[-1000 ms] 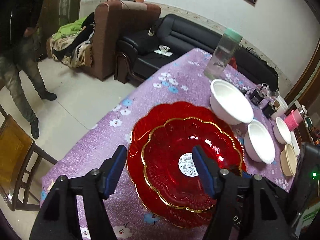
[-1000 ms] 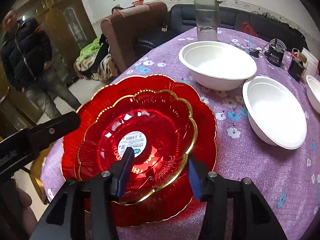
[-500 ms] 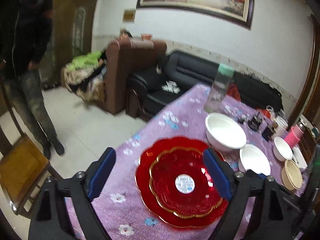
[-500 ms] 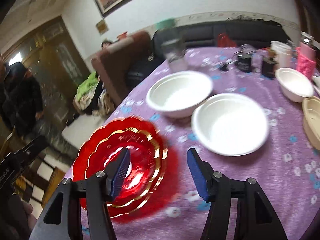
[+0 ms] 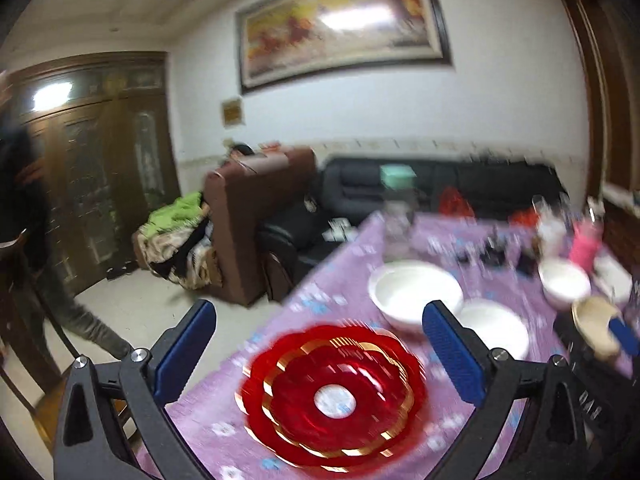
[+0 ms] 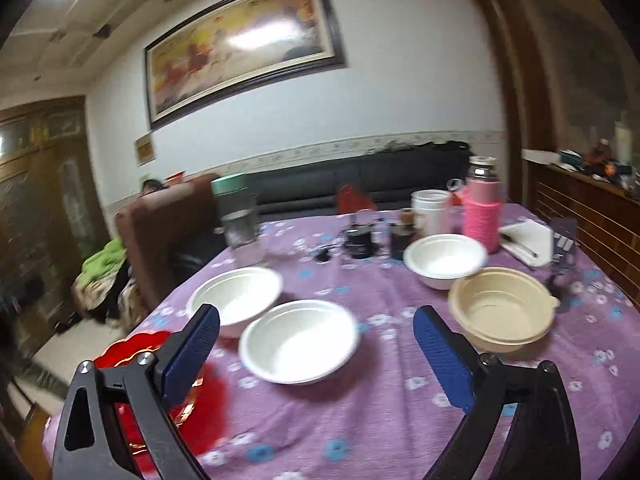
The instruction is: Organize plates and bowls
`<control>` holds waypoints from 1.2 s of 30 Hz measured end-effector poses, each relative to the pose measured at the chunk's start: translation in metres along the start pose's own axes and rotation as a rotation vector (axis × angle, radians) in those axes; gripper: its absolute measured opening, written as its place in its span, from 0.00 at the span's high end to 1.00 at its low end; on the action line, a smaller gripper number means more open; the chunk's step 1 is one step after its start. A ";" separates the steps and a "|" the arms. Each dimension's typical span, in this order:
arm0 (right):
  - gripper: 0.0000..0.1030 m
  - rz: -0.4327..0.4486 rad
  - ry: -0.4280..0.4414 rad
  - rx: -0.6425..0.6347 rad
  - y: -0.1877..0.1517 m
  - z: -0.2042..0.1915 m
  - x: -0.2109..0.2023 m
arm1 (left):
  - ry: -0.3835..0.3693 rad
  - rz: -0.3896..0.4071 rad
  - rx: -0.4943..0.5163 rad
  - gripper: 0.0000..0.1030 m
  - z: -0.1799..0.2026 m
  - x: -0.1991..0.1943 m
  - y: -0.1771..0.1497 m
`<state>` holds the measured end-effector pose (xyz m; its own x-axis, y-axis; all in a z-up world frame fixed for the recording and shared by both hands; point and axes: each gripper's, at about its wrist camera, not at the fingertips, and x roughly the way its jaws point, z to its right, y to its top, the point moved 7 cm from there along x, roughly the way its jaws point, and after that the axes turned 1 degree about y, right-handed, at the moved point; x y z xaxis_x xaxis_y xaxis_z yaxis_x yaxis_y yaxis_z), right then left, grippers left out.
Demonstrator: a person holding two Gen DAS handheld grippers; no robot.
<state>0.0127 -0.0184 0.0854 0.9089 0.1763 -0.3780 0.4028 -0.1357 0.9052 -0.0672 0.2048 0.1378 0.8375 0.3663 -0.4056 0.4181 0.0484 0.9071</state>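
Observation:
Two red gold-rimmed plates (image 5: 334, 398) lie stacked on the purple flowered table (image 5: 248, 432), the smaller on the larger; their edge shows in the right wrist view (image 6: 136, 344). My left gripper (image 5: 320, 356) is open and empty, raised above the stack. My right gripper (image 6: 316, 354) is open and empty, above a white bowl (image 6: 298, 340). A larger white bowl (image 6: 236, 294) sits behind it. A small white bowl (image 6: 444, 260) and a tan bowl (image 6: 502, 306) sit to the right.
A clear bottle with a green lid (image 6: 238, 216), a pink flask (image 6: 482, 212), white cups (image 6: 430, 206), small dark items (image 6: 360, 240) and a napkin (image 6: 524, 236) stand at the table's back. A person (image 5: 28, 240) walks at the left. A wooden chair (image 5: 48, 400) stands by the table's near left.
Both grippers have lifted away from the red plates and opened wider. The right gripper has swung right, from over the plates to over the white bowls.

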 end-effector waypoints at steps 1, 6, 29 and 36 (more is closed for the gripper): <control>0.03 -0.019 -0.004 0.007 -0.001 0.007 0.000 | -0.030 -0.040 0.022 0.00 0.014 0.005 -0.005; 0.03 -0.102 -0.022 -0.018 -0.005 0.028 0.006 | -0.085 -0.123 0.071 0.00 0.056 0.014 -0.022; 0.03 -0.254 -0.032 0.029 -0.035 0.057 0.041 | -0.153 -0.255 0.160 0.00 0.096 0.037 -0.053; 0.03 -0.274 -0.028 0.012 -0.031 0.050 0.053 | -0.152 -0.286 0.143 0.00 0.087 0.052 -0.057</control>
<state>0.0541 -0.0533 0.0271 0.7682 0.1807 -0.6141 0.6354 -0.0981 0.7659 -0.0170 0.1400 0.0553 0.7179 0.2134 -0.6627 0.6792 -0.0060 0.7339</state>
